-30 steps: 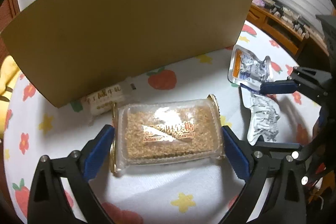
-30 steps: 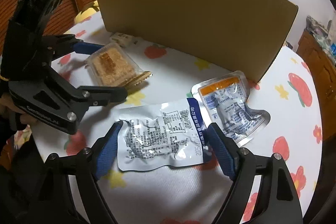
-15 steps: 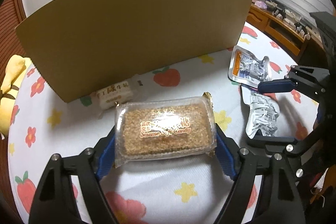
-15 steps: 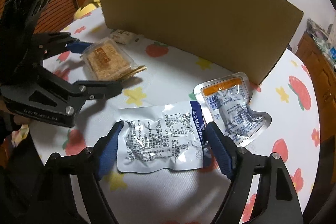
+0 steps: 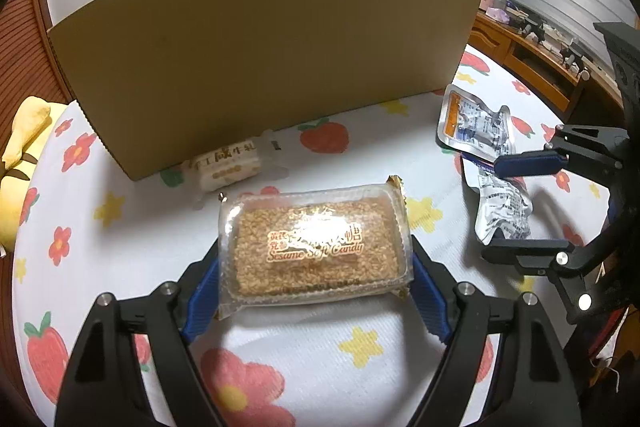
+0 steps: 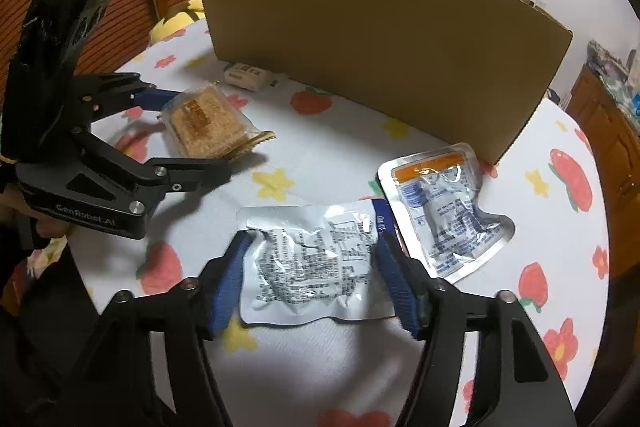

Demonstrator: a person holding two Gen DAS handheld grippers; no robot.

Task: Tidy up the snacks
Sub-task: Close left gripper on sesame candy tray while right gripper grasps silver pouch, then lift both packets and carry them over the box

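Note:
My left gripper (image 5: 316, 287) is shut on a clear sesame soft candy pack (image 5: 314, 247) and holds it above the flowered tablecloth; the pack also shows in the right wrist view (image 6: 204, 121). My right gripper (image 6: 312, 279) is shut on a crinkled silver-and-blue foil pouch (image 6: 316, 263), lifted slightly. A second foil pouch with an orange band (image 6: 436, 203) lies flat to the right, by the cardboard. A small white nougat packet (image 5: 228, 167) lies at the foot of the cardboard.
A tall curved cardboard wall (image 5: 260, 47) stands across the back of the round table (image 5: 360, 367). A yellow soft toy (image 5: 20, 155) sits at the far left edge. Wooden furniture (image 5: 532, 67) stands beyond the table's right side.
Both grippers closed on their packs and lifted them. The candy pack rose and tilted up; the silver pouch crumpled between the right fingers. Both cameras pulled back from the cardboard.

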